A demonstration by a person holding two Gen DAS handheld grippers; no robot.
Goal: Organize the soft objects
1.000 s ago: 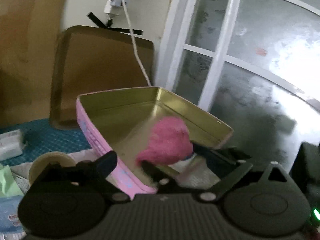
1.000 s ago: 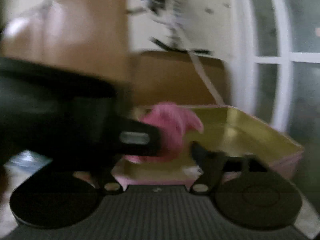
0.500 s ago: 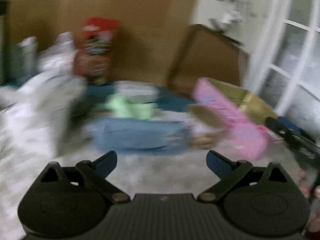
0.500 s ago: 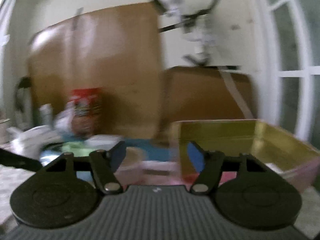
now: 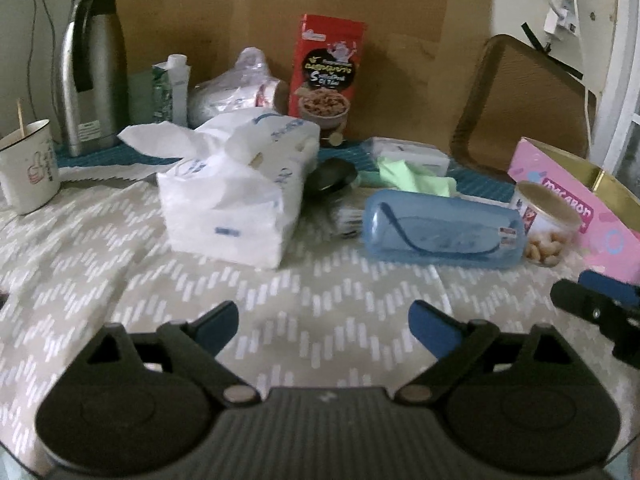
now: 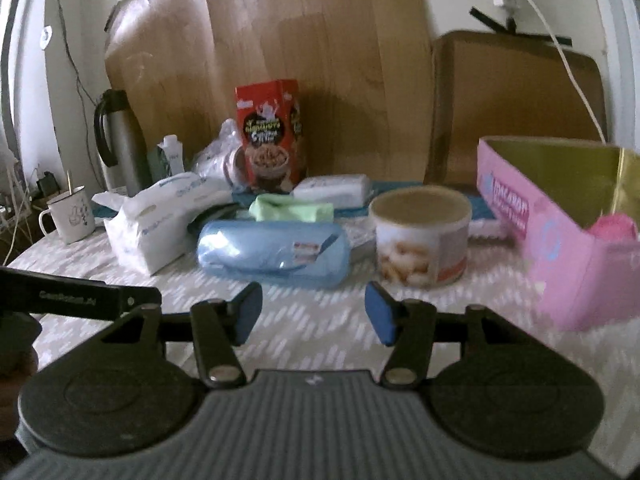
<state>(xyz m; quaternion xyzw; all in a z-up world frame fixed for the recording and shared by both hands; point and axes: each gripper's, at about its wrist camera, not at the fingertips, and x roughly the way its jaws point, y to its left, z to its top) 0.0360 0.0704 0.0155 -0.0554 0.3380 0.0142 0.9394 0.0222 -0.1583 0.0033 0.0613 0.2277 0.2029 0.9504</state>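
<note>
We hold our left gripper (image 5: 323, 322) low and level over the patterned tablecloth (image 5: 120, 264), fingers spread wide and holding nothing; our right gripper (image 6: 313, 312) sits likewise, parted and bare. The pink fluffy object (image 6: 614, 227) lies inside the pink tin (image 6: 560, 248) at the right. 1 second ago our left gripper hung at the tin with that pink piece between its fingers; both have since backed off.
</note>
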